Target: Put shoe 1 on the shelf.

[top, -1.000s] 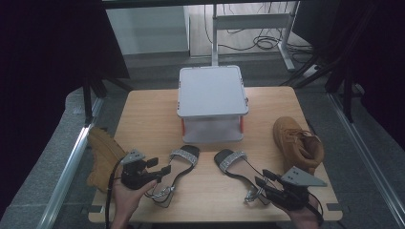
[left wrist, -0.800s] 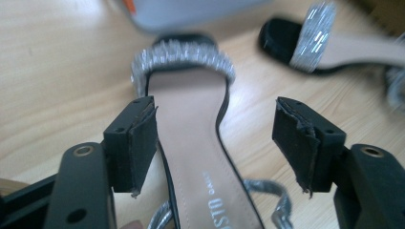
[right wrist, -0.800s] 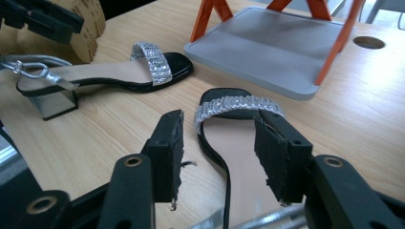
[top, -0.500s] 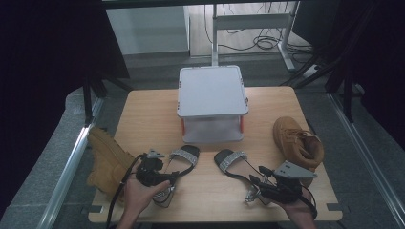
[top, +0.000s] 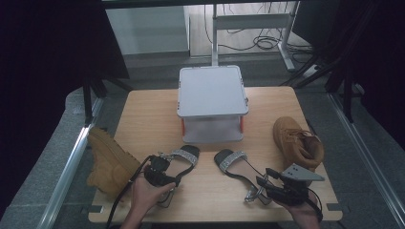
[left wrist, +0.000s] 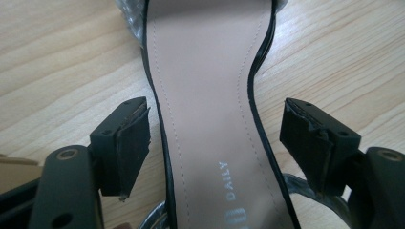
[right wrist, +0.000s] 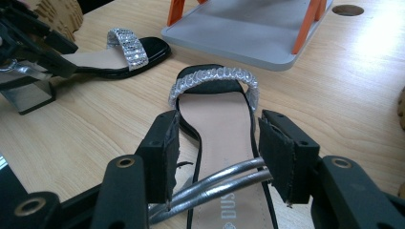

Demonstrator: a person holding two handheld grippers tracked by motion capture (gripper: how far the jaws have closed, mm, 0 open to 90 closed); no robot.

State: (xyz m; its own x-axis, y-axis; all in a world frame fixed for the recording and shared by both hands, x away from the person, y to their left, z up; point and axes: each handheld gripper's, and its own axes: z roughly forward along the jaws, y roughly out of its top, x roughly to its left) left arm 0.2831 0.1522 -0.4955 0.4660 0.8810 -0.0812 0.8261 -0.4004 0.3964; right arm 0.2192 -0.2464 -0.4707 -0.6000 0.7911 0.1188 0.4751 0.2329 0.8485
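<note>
High view: on the light wooden table (top: 143, 119) the left gripper (top: 165, 177) sits over the heel end of the left black sandal with a glittering silver toe strap (top: 184, 156), and the right gripper (top: 264, 183) sits at the heel end of the matching right black sandal with a silver strap (top: 232, 161). A grey lidded plastic box with orange latches (top: 211, 90) stands beyond both sandals, a tan suede ankle boot (top: 297, 141) lies to the right, and a second tan boot (top: 107, 162) hangs at the table's left edge.

Left gripper view: the jaws stand apart and have just been opening. The left sandal's beige insole (left wrist: 210, 109) runs up between them with a gap of bare wood on either side, so neither pad touches it.

Right gripper view: the jaws have just been opening. The right sandal's insole (right wrist: 222, 129) lies between them, and its silver ankle straps (right wrist: 215, 183) cross the gap from pad to pad; their ends reach both pads, but I cannot tell if they are pinched. The other sandal and the left gripper (right wrist: 28, 43) lie far off left of the jaws.
</note>
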